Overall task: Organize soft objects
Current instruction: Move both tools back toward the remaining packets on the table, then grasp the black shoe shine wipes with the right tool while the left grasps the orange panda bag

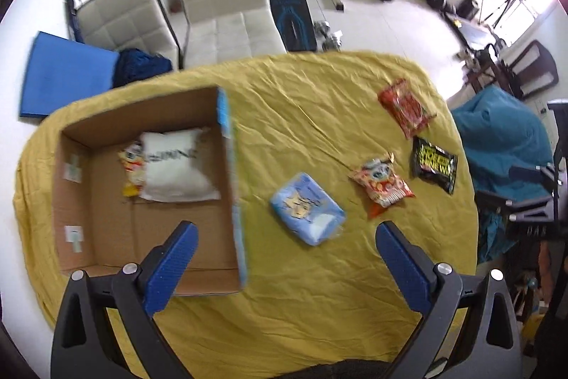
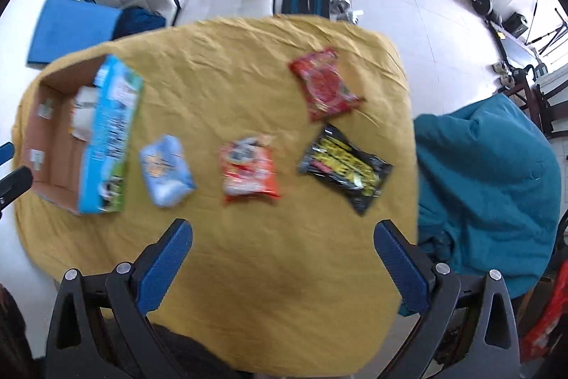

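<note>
**Desk:** What am I looking at?

**Operator:** Four soft packets wait on the yellow cloth [image 1: 319,308] over the counter. The pale blue packet [image 1: 307,208] lies closest to the cardboard box [image 1: 142,237], just beside its printed wall. Next comes the orange snack bag [image 1: 381,187], then the black packet [image 1: 433,164], with the red packet [image 1: 404,107] farthest back. I judge they are spread apart so each can be gripped alone.

**Desk:** And the box?

**Operator:** It sits open-topped at my left, so things drop straight in. A white pillow pack [image 1: 175,166] and a small yellow-and-orange bag [image 1: 133,169] already lie against its far wall, touching each other. I read that as the sorting partly done.

**Desk:** Your tools?

**Operator:** I hold the left hand-held gripper [image 1: 285,237] above the box's near wall and the blue packet, jaws spread wide, nothing between them. The right hand-held gripper [image 2: 284,235] hangs over bare cloth short of the orange bag, jaws also wide and empty. Both views are blurred.

**Desk:** Next?

**Operator:** Probably the blue packet; it is closest to the box.
</note>
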`<state>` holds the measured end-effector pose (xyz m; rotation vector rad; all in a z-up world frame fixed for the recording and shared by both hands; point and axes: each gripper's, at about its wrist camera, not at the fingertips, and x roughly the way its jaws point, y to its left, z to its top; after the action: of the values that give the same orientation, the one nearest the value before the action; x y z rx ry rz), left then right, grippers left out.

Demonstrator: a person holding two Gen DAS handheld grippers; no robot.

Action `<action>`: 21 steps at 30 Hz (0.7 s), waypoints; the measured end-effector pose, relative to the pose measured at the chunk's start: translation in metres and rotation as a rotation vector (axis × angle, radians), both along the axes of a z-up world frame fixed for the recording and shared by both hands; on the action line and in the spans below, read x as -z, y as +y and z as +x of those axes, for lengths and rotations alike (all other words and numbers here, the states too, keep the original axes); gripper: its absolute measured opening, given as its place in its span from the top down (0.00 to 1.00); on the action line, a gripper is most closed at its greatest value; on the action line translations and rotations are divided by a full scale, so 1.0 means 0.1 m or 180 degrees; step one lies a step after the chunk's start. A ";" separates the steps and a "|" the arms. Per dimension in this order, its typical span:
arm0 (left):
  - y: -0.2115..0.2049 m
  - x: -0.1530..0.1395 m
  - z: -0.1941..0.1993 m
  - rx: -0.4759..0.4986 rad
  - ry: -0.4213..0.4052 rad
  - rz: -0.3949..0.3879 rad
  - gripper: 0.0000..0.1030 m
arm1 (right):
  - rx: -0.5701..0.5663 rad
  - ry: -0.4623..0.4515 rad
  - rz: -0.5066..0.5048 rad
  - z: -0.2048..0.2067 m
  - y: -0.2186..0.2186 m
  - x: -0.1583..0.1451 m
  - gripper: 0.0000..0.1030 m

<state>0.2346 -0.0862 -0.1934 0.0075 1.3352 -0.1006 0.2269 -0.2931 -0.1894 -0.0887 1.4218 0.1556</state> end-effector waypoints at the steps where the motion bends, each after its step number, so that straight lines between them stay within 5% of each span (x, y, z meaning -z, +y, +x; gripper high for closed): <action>1: -0.09 0.13 0.04 -0.0004 0.0094 0.0012 0.00 | -0.0016 0.0071 -0.0019 0.08 -0.18 0.12 0.00; 9: -0.55 1.06 0.30 -0.0129 0.0783 -0.0079 0.00 | -0.0692 0.0608 -0.0397 0.61 -1.03 1.27 0.00; 17: -0.98 1.42 0.66 -0.0071 0.1005 -0.0101 0.00 | -0.0974 0.1016 -0.0297 0.93 -1.05 2.10 0.00; 20: -1.08 1.50 0.75 -0.0082 0.1059 -0.0106 0.00 | -0.1047 0.1052 -0.0332 0.98 -1.02 2.24 0.14; 21: -1.11 1.52 0.77 -0.0084 0.1079 -0.0129 0.00 | -0.1072 0.1038 -0.0364 0.98 -1.02 2.26 0.26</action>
<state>0.3117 -0.1967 -0.3453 -0.0640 1.6711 -0.1100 0.3254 -0.3948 -0.4157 -0.4133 1.7335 0.3798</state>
